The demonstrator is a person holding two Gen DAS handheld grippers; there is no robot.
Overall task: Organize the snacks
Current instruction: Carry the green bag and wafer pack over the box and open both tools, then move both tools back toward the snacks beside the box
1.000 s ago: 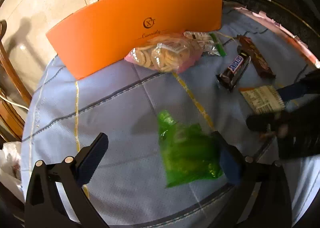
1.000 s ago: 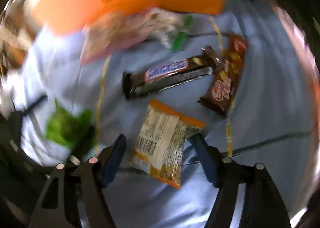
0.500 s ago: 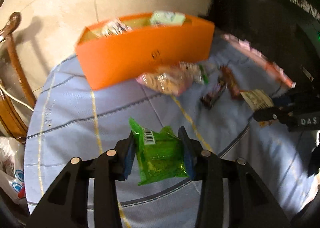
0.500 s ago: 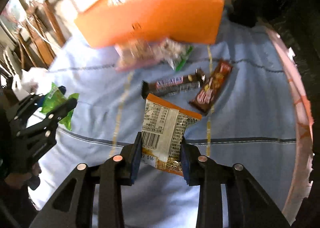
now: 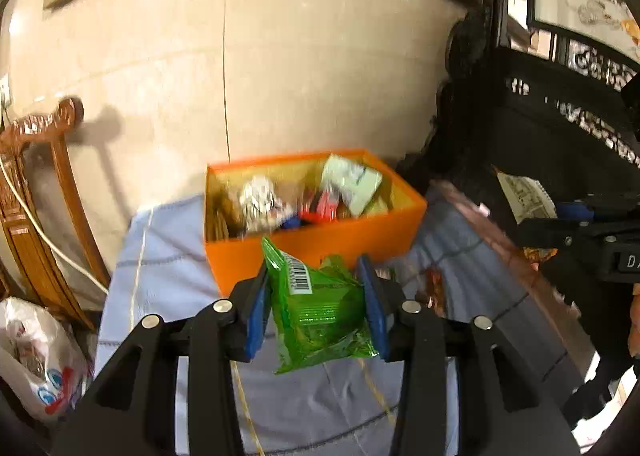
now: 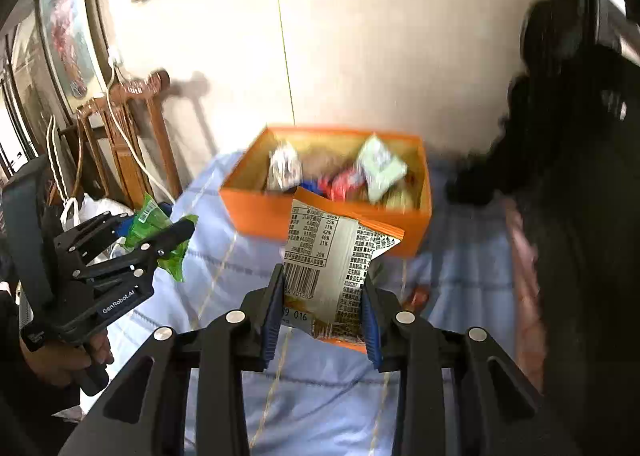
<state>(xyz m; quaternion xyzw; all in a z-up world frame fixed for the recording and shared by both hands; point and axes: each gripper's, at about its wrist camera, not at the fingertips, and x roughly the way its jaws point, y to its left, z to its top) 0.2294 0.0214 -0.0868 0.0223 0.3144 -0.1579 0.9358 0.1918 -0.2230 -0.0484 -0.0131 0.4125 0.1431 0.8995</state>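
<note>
a: where were the snacks?

b: the green packet (image 5: 320, 316) was clamped between the pads of the left gripper (image 5: 316, 308), held above the blue cloth (image 5: 168, 256). the orange-and-white packet (image 6: 332, 268) was clamped likewise in the right gripper (image 6: 322, 312).

a: and the step?

b: transport, by my judgement. the orange box (image 5: 320, 236) stood just ahead, already part filled. next, each packet needed carrying over the near wall before release.
</note>
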